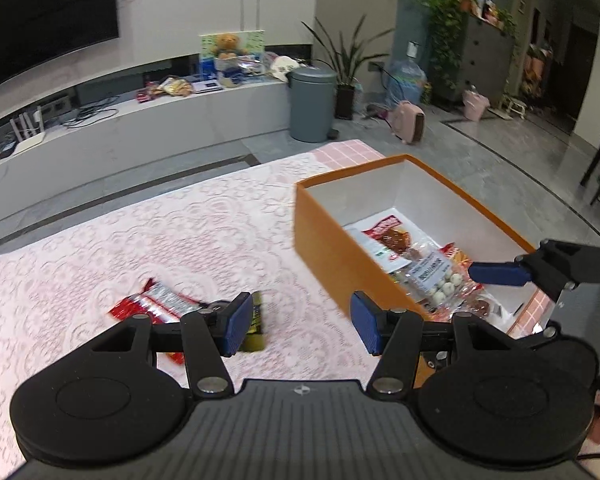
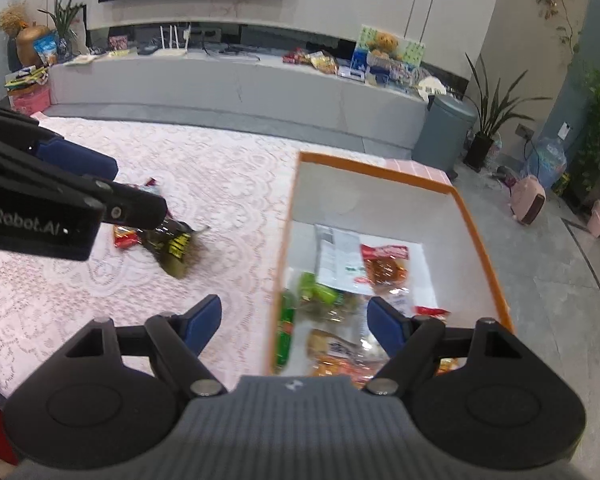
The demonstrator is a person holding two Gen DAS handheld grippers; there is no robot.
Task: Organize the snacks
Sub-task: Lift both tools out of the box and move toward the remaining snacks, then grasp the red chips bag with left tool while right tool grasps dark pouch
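Note:
An orange box [image 1: 324,240] with a white inside stands on the table's right part and holds several snack packs [image 1: 396,240]. A red pack [image 1: 152,304] and a dark olive pack [image 1: 256,328] lie on the pink lace cloth to its left. My left gripper [image 1: 302,326] hangs open and empty above the cloth, between those packs and the box. My right gripper [image 2: 294,326] is open and empty above the box's near left wall [image 2: 286,240]. In the right wrist view the red pack [image 2: 126,236] and the olive pack [image 2: 176,252] lie partly under the left gripper's arm.
The lace-covered table [image 1: 180,232] ends at a grey floor. Beyond it are a long grey TV console [image 2: 236,84] with clutter, a grey bin [image 1: 312,100], potted plants [image 1: 348,68] and a pink heater [image 1: 410,122]. One right gripper pad [image 1: 496,274] reaches over the box.

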